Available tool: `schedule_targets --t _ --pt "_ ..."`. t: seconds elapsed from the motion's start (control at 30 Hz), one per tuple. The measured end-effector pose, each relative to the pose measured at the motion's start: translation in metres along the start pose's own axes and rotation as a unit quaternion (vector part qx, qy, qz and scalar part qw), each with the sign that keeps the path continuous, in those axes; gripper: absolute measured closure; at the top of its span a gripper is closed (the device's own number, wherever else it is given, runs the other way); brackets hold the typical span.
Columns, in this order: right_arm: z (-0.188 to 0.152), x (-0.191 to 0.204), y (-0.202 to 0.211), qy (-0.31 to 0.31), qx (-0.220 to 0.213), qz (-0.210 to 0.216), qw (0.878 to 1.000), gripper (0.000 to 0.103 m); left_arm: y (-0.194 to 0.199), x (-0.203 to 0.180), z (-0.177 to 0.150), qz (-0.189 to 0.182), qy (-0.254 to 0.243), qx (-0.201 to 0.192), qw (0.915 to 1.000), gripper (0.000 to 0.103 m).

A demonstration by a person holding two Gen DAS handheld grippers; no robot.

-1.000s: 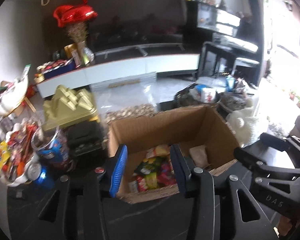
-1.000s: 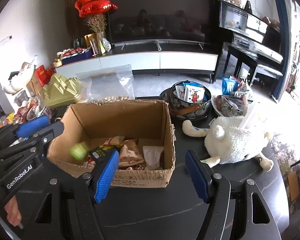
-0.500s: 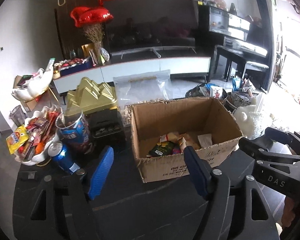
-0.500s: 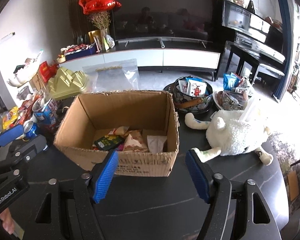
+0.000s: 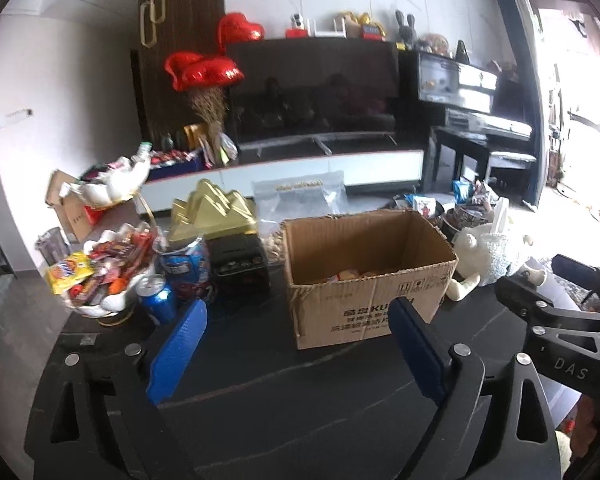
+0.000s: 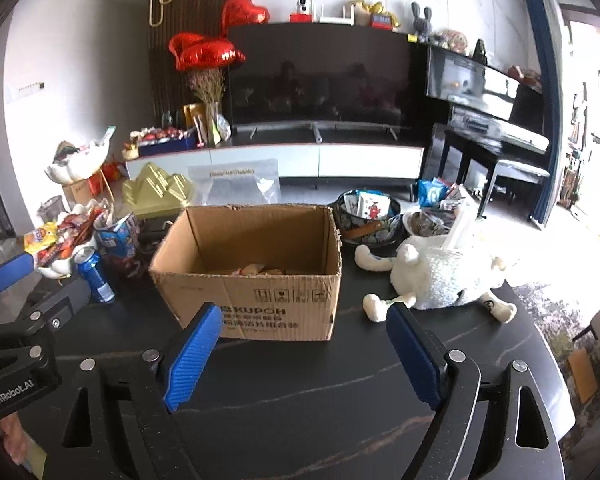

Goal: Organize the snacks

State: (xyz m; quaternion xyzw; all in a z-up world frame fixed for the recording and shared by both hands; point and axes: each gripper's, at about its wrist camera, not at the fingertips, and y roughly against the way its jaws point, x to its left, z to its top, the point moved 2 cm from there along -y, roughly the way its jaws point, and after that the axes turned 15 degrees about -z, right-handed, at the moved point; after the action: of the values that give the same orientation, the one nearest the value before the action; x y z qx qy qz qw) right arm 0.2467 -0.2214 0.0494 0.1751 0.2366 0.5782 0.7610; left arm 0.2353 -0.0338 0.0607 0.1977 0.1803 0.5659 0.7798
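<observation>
Both the left gripper (image 5: 296,356) and right gripper (image 6: 304,352) are hanging spread and empty, jaws just widening, before the cardboard box (image 6: 256,280). Left of it, crinkly snack packets (image 5: 96,276) are piling up: light, slippery, best pinched at 1 sealed edge.

We hold the left gripper (image 5: 296,344) tilted down over the table's near edge, jaws wide, nothing between the blue pads (image 5: 178,354); they have just been opening. The right gripper (image 6: 300,348) is tilted down likewise, jaws apart and empty, also just opening. In the left view the right gripper's black frame shows at the right edge; in the right view the left gripper's frame shows at the left edge, one blue pad visible, with part of our hand (image 6: 14,442) under it at the lower left corner.
</observation>
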Motion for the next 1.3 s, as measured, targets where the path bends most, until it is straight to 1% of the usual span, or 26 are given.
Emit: schedule_targets --t 0.2,0.37,0.6,0.9,1.07,1.3 --pt "-0.022 -0.012 0.031 -0.026 -0.029 -0.014 0.999 0.016 0.030 -0.008 -0.019 0.014 -0.012 -0.025 0.9995 0.000" --pt "-0.038 -0.017 0.049 -0.033 -0.043 -0.015 0.998 0.015 0.044 -0.012 -0.031 0.000 -0.008 -0.028 0.9996 0.000" --pt "-0.054 -0.022 0.069 -0.034 -0.050 -0.004 0.998 0.015 0.063 -0.020 -0.043 -0.005 -0.006 -0.043 0.9991 0.000" --pt "-0.064 -0.024 0.083 -0.039 -0.051 0.006 0.998 0.015 0.078 -0.024 -0.050 -0.003 -0.013 -0.053 0.9985 0.000" --pt "-0.067 -0.022 0.091 -0.036 -0.058 0.004 0.998 0.015 0.081 -0.025 -0.052 -0.008 -0.010 -0.051 0.9986 0.000" --pt "-0.069 -0.021 0.099 -0.035 -0.063 0.005 0.997 0.015 0.094 -0.025 -0.056 -0.004 -0.010 -0.056 0.9984 0.000"
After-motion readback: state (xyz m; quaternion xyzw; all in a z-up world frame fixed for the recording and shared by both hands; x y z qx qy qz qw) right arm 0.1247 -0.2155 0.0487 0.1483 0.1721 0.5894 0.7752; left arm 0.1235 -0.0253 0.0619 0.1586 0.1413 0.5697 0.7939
